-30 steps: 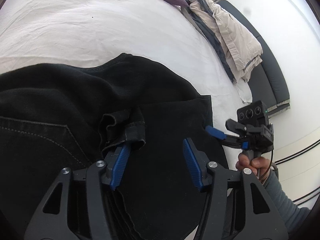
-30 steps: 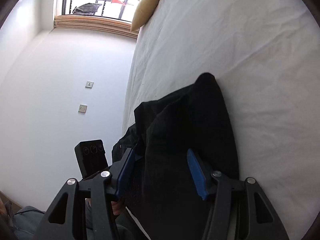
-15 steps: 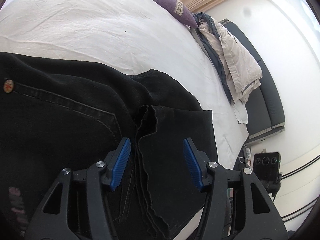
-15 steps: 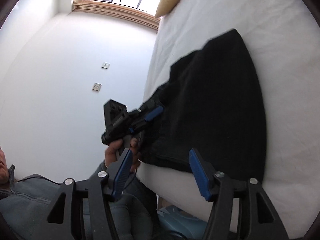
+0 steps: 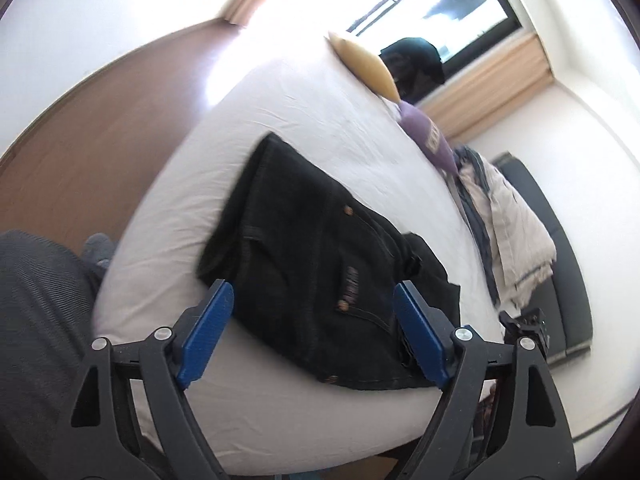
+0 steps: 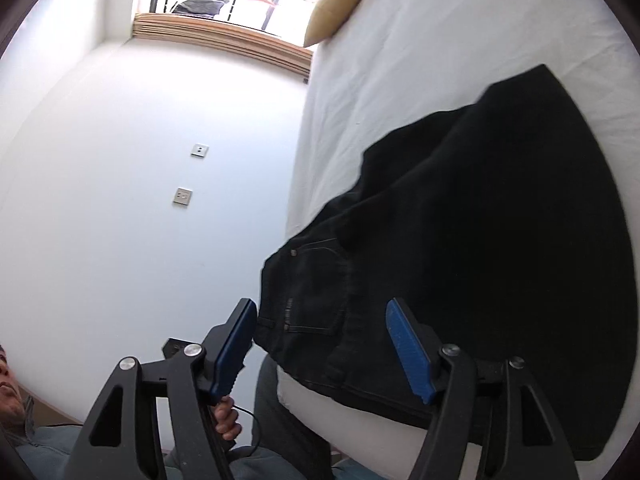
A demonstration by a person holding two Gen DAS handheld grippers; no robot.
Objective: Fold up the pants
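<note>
- Pants [image 5: 320, 264]: black, folded into a compact bundle near the edge of the bed [image 5: 320, 128].
- Left gripper [image 5: 310, 330]: I hold it spread wide, empty, off the cloth.
- Right gripper [image 6: 320, 344]: likewise released, empty.
- Advice: I judge the fold nearly complete; press stray edges flat, square the corners.

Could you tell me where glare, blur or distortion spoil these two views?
Left wrist view: the window blows out white, glare washes the floor, the black pants smear at their far edge, and the bed bulges from fisheye. Right wrist view: the pants lose detail in near-solid black.
</note>
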